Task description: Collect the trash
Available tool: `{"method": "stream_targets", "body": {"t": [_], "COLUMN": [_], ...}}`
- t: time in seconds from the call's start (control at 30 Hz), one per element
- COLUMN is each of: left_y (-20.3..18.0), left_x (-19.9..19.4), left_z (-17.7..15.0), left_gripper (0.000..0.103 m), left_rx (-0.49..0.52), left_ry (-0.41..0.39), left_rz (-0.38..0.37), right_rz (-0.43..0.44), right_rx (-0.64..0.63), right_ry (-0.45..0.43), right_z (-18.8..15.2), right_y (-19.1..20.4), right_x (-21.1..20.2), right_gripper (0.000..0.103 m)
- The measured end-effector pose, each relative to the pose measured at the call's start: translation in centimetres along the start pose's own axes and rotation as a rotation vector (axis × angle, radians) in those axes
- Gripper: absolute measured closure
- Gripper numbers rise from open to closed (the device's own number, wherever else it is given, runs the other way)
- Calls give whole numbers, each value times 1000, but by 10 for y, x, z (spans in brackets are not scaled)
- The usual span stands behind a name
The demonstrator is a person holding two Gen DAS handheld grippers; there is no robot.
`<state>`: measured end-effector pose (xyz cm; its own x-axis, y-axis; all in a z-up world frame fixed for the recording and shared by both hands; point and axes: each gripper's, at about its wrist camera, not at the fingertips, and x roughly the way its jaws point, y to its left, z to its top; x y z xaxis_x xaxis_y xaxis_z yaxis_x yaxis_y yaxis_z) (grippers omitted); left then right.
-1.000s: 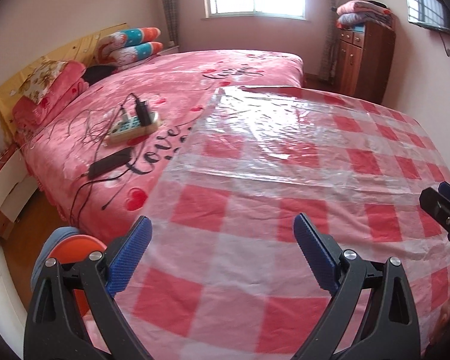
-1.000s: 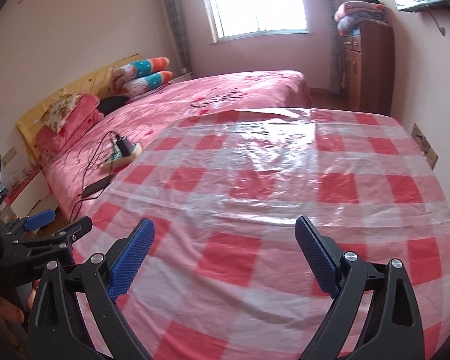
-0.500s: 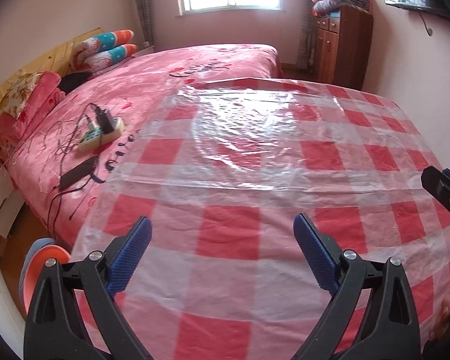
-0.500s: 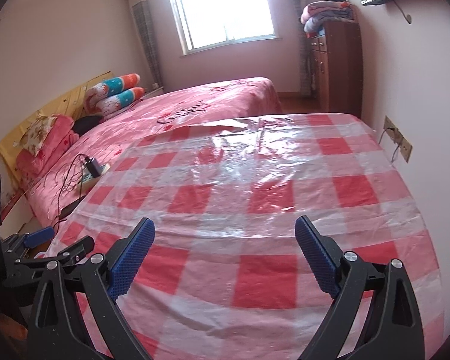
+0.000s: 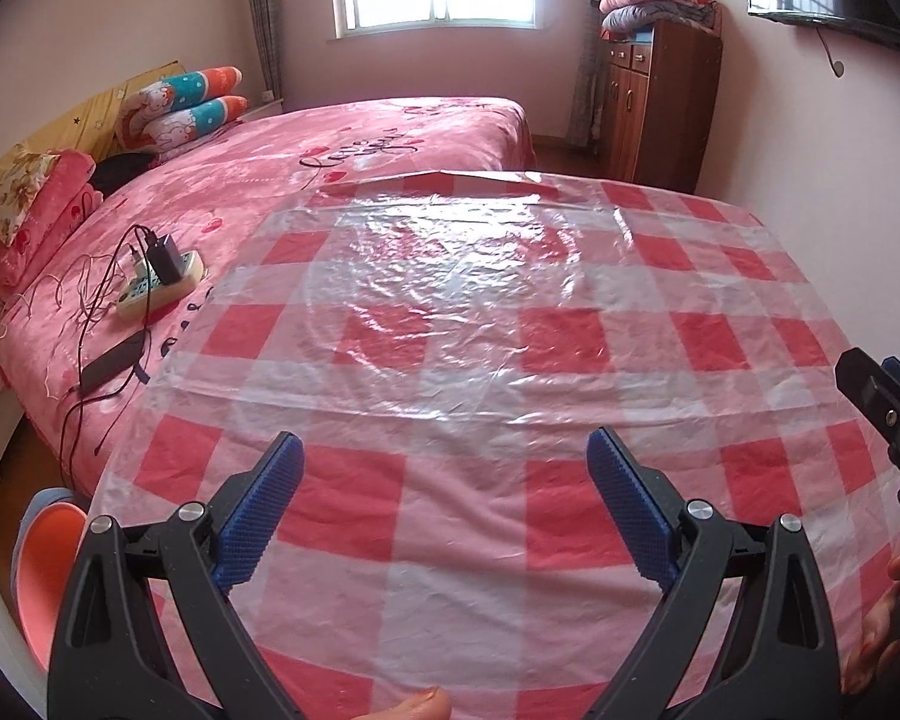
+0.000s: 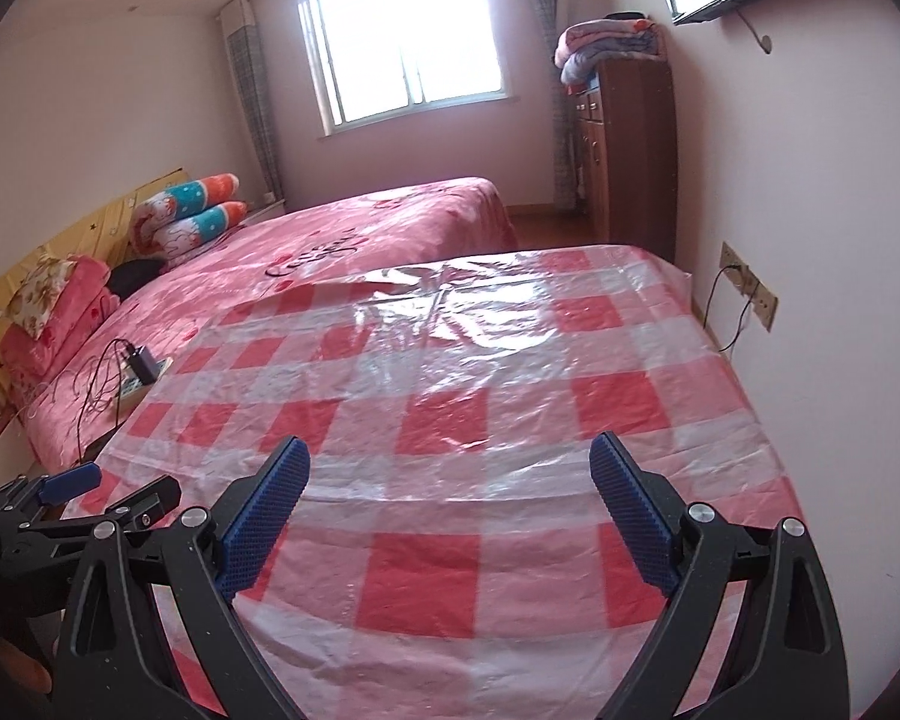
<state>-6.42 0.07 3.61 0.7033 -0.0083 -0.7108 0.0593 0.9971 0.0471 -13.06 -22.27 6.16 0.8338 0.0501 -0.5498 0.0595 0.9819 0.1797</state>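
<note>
While both views tilted up over the last second, no trash shows on the checked plastic sheet [image 5: 468, 324].
Left gripper [image 5: 444, 498] and right gripper [image 6: 450, 504] hover, jaws spread wide, gripping nothing.

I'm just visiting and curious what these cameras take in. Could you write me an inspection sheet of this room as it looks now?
Surface: red-and-white checked plastic sheet spread over a table, shiny, wrinkled.
Job's things: nothing seen; no trash visible on the sheet.
Clutter: power strip and a dark flat device on the pink bed.
Grippers: left gripper and right gripper both open, holding nothing, above the sheet's near edge.
Cables: black leads trail from the strip; another at a wall socket.
Surroundings: window, wooden cabinet topped with folded blankets.
</note>
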Motion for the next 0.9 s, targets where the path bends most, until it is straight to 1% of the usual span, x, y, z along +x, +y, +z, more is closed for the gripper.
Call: {"method": "stream_targets", "body": {"t": [0.17, 0.3, 0.6, 0.9], "left_y": [-7, -8, -9, -9], "left_x": [1, 0, -2, 3], "left_z": [0, 0, -2, -2], "left_gripper": [7, 7, 7, 7], "left_rx": [12, 3, 4, 1], "left_ry": [-3, -4, -4, 4], "left_rz": [15, 8, 22, 28], "right_rz": [-4, -5, -4, -1], "right_rx": [13, 6, -2, 0], "right_ry": [1, -8, -14, -5], "right_z": [0, 0, 0, 0], "right_y": [-6, -6, -4, -2], "right_x": [0, -2, -4, -2], "right_gripper": [10, 10, 10, 10]}}
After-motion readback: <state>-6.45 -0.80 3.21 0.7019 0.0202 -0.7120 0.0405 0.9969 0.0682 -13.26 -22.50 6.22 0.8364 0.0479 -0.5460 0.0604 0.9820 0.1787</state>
